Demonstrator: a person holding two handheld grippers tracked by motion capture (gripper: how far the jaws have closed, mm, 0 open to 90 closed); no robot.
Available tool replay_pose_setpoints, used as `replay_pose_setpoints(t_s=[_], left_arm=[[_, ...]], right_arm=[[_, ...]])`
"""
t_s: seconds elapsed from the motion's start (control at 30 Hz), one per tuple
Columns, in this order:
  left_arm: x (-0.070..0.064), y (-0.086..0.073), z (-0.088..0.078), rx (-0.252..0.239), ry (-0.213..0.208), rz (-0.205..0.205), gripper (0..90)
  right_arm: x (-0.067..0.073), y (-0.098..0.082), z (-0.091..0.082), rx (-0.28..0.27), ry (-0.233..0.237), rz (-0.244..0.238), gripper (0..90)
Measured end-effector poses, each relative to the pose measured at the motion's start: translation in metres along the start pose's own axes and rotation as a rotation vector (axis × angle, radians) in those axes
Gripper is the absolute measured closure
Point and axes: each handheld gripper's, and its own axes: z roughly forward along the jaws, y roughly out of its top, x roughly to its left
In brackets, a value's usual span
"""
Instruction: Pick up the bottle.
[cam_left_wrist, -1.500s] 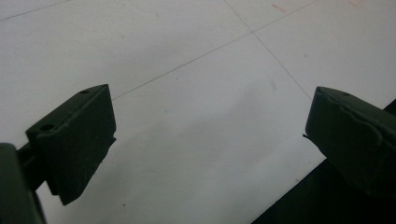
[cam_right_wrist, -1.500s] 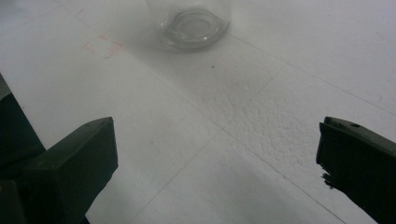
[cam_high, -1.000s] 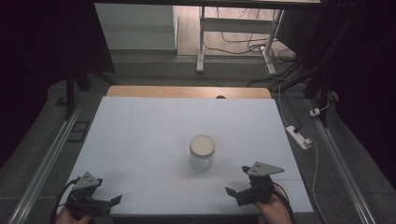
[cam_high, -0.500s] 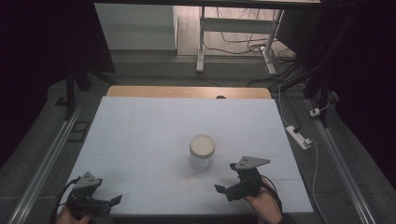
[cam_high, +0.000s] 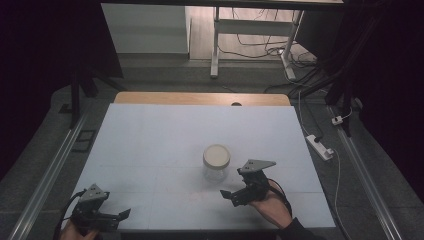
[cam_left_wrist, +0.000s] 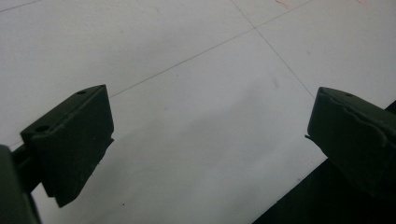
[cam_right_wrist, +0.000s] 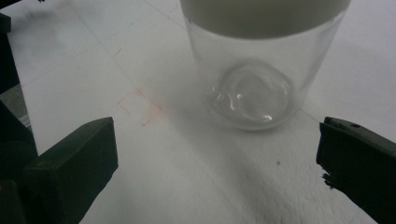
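A clear glass jar (cam_high: 216, 163) with a flat, matte cream lid (cam_high: 216, 155) stands upright near the middle of the bench (cam_high: 150, 140), whose white surface is smooth and crossed by thin ruled lines. In the right gripper view the jar (cam_right_wrist: 254, 88) shows a thick, rippled glass base and straight, see-through walls, with a faint red square mark (cam_right_wrist: 139, 107) on the bench just beside it. The right gripper (cam_high: 234, 194), black with a grey three-cornered plate on top, sits near the jar on its near right side, apart from it, with its jaws spread wide and nothing between them. Compared with half a second ago it has come in closer to the jar and a little further left. The left gripper (cam_high: 117, 215) lies well apart from the jar at the bench's near left edge, as before, its blocky black jaws also wide open over bare bench.
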Motion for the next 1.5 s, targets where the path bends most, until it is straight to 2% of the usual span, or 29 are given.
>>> replay_pose_setpoints(t_s=[0.13,0.2,0.43,0.53,0.73,0.97,1.23,1.37,1.5], left_arm=[[0.000,0.000,0.000,0.001,-0.001,-0.001,1.3],[0.000,0.000,0.000,0.001,-0.002,-0.001,1.3],[0.000,0.000,0.000,0.004,-0.004,-0.001,1.3],[0.001,0.000,0.000,0.005,-0.006,-0.001,1.3],[0.001,0.000,0.000,0.005,-0.007,-0.001,1.3],[0.001,0.000,0.000,0.004,-0.011,-0.003,1.3],[0.001,0.000,0.001,0.006,-0.014,-0.001,1.3],[0.001,0.000,0.001,0.007,-0.015,0.002,1.3],[0.001,0.001,0.001,0.011,-0.017,0.005,1.3]], right_arm=[[-0.005,0.006,0.011,0.023,-0.022,-0.028,0.0],[-0.009,0.007,0.014,0.017,-0.031,-0.031,0.0],[-0.020,0.013,0.027,-0.008,-0.033,-0.020,0.0],[-0.022,0.016,0.033,-0.020,-0.019,-0.011,0.0],[-0.025,0.020,0.046,-0.010,-0.020,-0.009,0.0],[-0.023,0.024,0.060,-0.002,-0.030,-0.059,0.0],[-0.021,0.031,0.063,-0.028,-0.055,-0.080,1.9],[-0.022,0.033,0.061,-0.049,-0.048,-0.080,4.7],[-0.020,0.034,0.061,-0.042,-0.065,-0.099,5.8]])
